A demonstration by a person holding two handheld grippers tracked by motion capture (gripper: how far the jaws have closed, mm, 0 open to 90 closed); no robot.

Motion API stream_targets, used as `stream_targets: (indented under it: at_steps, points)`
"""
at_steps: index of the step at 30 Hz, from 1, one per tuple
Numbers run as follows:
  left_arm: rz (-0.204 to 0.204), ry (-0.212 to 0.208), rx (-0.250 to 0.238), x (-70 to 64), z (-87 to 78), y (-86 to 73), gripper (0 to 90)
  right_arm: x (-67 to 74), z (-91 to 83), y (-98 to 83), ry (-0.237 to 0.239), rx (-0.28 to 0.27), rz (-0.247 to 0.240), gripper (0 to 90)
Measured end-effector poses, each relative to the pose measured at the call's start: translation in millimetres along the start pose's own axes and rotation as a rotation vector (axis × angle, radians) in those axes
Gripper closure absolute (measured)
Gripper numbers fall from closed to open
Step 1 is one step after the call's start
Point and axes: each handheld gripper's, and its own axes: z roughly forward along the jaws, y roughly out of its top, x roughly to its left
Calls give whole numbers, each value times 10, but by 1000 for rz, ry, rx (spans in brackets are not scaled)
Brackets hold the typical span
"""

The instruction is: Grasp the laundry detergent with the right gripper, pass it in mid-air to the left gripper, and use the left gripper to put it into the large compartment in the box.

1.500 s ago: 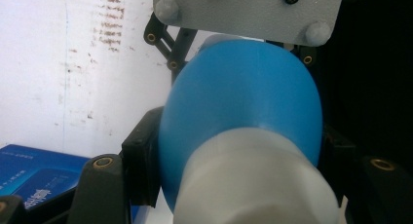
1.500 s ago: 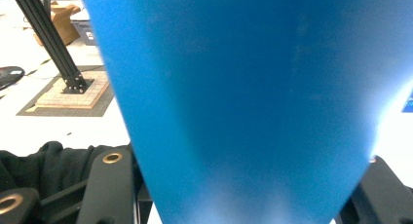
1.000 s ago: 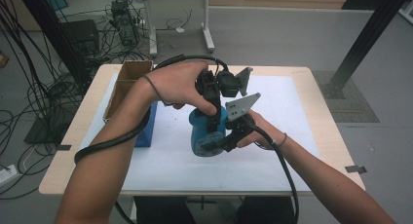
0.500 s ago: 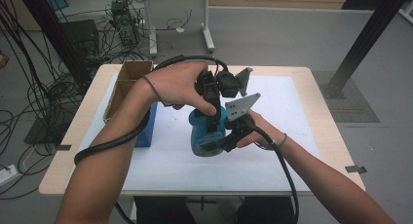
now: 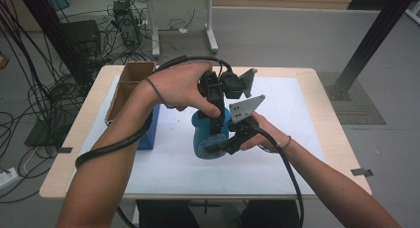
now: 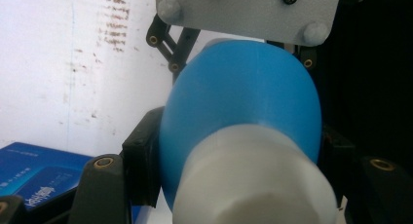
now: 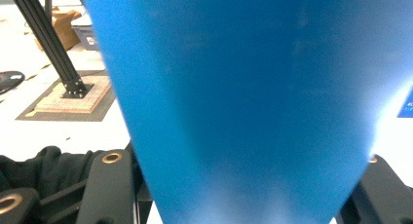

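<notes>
Nothing is shifting since a second ago: I'm keeping the left gripper (image 5: pixel 214 120) clamped near the white cap (image 6: pixel 253 180) of the blue bottle (image 5: pixel 208 136) and the right gripper (image 5: pixel 233 139) clamped on its body above the table (image 5: pixel 307 139), probably readying to unscrew.

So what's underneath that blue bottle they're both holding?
The white sheet over the table lies beneath the blue bottle. The bottle and both grippers cover the spot directly under it.
</notes>
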Motion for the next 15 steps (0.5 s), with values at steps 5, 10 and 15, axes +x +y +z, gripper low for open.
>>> stream_targets:
  at_steps: [5,10,15]
  points:
    - [-4,2,7,13,3,2,369,-14,6,-15,-12,-4,22,303]
    - [-12,2,8,30,12,-5,370,-20,-4,-44,-36,-12,48,128]
    - [-15,-2,10,47,23,-15,369,-15,-25,-72,-65,-29,64,22]
